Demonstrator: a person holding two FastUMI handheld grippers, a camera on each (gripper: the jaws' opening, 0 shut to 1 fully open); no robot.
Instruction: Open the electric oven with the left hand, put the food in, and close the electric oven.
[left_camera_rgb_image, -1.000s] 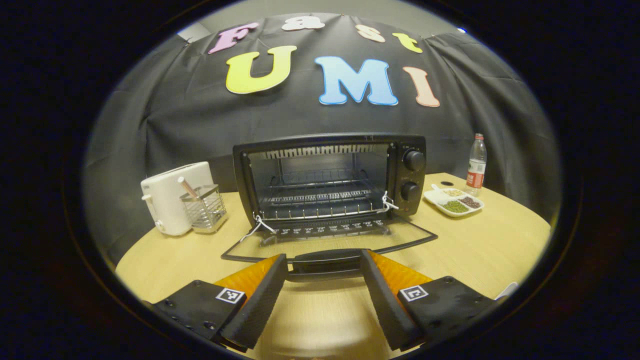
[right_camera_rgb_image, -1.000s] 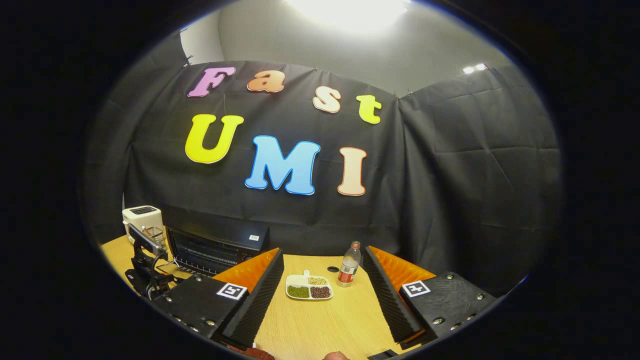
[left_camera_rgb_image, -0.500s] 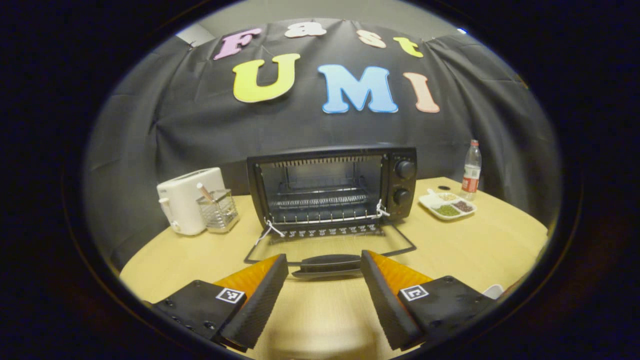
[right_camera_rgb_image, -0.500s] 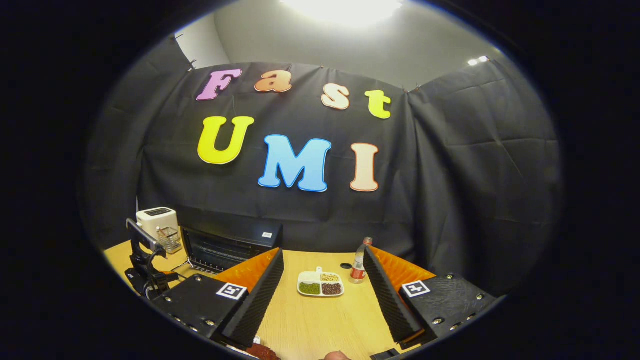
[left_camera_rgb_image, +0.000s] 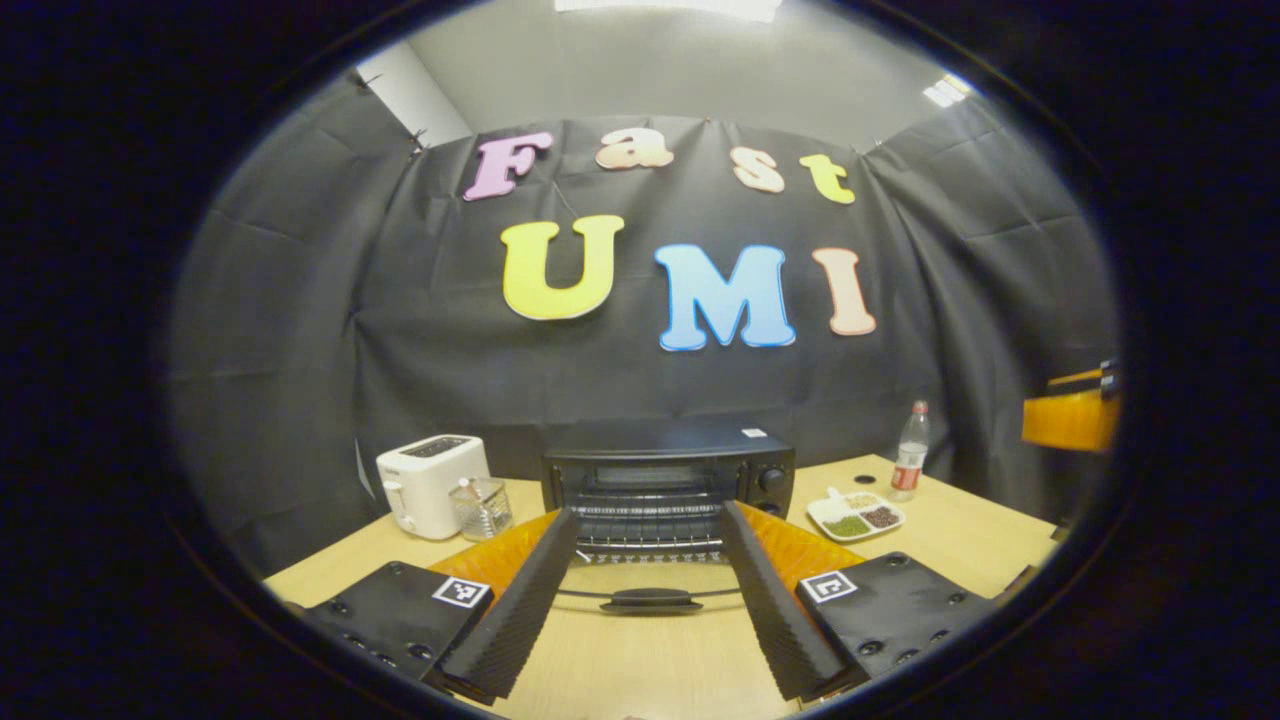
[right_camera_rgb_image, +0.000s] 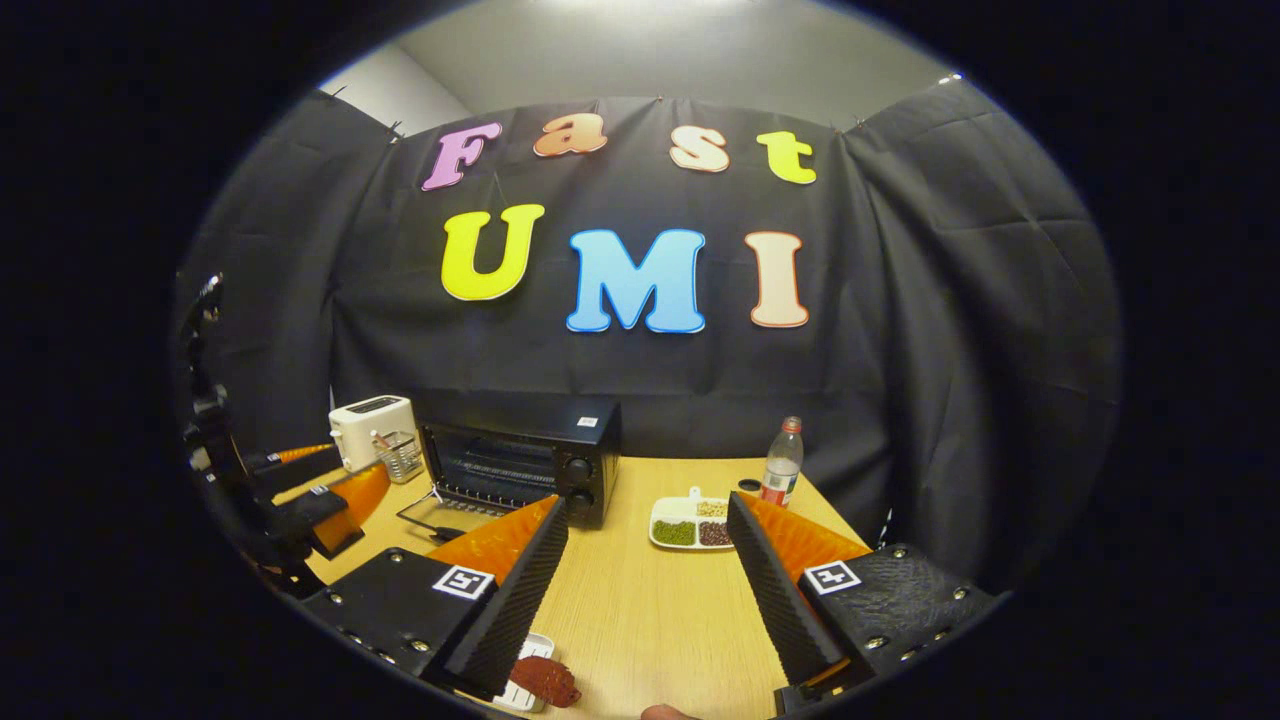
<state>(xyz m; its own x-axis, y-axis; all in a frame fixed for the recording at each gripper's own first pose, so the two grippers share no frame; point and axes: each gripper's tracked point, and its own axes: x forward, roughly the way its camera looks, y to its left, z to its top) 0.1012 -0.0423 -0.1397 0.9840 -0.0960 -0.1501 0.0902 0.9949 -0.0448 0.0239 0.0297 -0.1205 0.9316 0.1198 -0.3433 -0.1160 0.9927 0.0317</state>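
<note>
The black electric oven (left_camera_rgb_image: 668, 478) stands at the back of the wooden table (left_camera_rgb_image: 640, 670) with its glass door (left_camera_rgb_image: 650, 598) folded down flat. My left gripper (left_camera_rgb_image: 648, 512) is open and held well back from the door handle, with nothing between its fingers. In the right gripper view the oven (right_camera_rgb_image: 520, 462) sits left of centre with the door (right_camera_rgb_image: 432, 516) down. A reddish-brown piece of food (right_camera_rgb_image: 543, 680) lies on a small white plate at the near table edge, just below my open right gripper (right_camera_rgb_image: 645, 502). The left gripper (right_camera_rgb_image: 325, 500) hovers at the far left.
A white toaster (left_camera_rgb_image: 432, 482) and a clear utensil holder (left_camera_rgb_image: 481, 508) stand left of the oven. A white divided dish (right_camera_rgb_image: 692, 522) of beans and a water bottle (right_camera_rgb_image: 782, 462) sit to its right. Part of the right gripper (left_camera_rgb_image: 1070, 418) shows at the right edge.
My left gripper has drawn back and upward from the oven door, which stays open. The right gripper has backed off and turned left, bringing the oven and the food into view.
</note>
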